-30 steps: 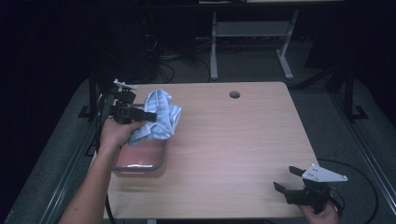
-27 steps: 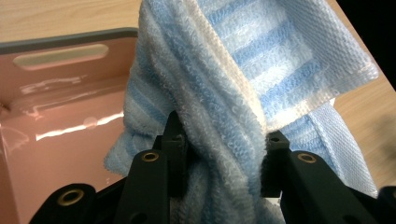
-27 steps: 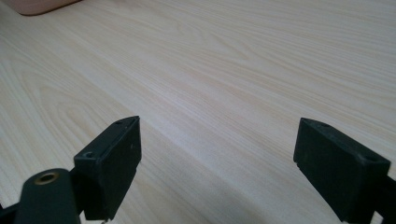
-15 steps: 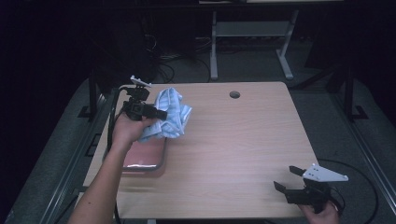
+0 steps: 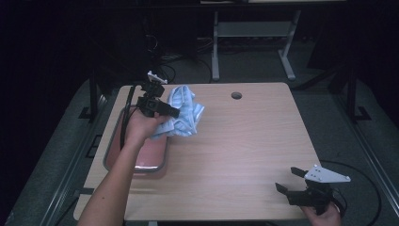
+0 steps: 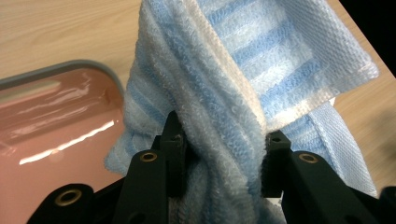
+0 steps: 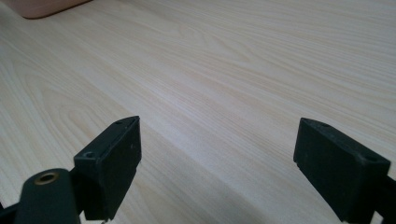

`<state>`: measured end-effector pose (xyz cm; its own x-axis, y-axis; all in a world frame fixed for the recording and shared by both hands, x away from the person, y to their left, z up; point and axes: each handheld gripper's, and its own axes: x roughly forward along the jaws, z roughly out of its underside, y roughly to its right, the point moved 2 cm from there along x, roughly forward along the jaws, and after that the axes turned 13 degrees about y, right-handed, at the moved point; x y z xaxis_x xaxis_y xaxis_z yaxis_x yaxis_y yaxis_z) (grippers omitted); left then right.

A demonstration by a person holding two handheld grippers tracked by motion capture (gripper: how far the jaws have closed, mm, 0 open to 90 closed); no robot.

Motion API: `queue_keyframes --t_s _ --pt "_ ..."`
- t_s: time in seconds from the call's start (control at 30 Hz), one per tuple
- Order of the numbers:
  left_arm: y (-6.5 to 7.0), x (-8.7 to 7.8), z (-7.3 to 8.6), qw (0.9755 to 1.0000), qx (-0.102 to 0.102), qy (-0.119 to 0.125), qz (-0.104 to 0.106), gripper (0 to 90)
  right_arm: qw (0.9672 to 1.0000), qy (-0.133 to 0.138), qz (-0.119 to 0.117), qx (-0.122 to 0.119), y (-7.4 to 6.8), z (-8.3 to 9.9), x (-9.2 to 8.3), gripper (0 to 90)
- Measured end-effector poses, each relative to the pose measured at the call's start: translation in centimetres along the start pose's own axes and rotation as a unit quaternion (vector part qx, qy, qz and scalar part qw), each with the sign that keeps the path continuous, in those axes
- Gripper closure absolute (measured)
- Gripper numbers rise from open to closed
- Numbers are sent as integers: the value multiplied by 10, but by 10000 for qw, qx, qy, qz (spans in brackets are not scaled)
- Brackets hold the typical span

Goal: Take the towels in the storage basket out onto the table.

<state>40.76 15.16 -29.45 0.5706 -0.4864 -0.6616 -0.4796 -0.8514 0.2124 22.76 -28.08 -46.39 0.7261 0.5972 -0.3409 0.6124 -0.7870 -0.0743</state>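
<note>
1. The left tongs (image 6: pixel 219 154) are clamped on a bunched fold of a light blue striped towel (image 6: pixel 243 88); in the left gripper view the terry cloth fills the gap between the two black jaws.
2. In the high view the left tongs (image 5: pixel 173 113) sit over the far left part of the table, held by the person's left hand (image 5: pixel 141 126), with the towel (image 5: pixel 184 112) hanging from them, beside and partly over a tray.
3. The tray (image 5: pixel 112 155) is pink with a grey rim and lies along the table's left edge.
4. The right tongs (image 7: pixel 217 154) are spread wide with only bare wood between the jaws.
5. In the high view the right tongs (image 5: pixel 288 181) rest low near the front right corner of the table (image 5: pixel 244 141), well apart from the towel.
</note>
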Motion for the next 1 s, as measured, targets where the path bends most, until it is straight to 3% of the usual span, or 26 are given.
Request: queue_keyframes --t_s 0.6,1.0 --pt "41 31 -15 9985 429 -287 168 628 9999 59 -34 76 3 1 -1 145" --pt "67 45 -28 9971 630 -335 267 628 9999 72 -50 57 3 1 0 145"
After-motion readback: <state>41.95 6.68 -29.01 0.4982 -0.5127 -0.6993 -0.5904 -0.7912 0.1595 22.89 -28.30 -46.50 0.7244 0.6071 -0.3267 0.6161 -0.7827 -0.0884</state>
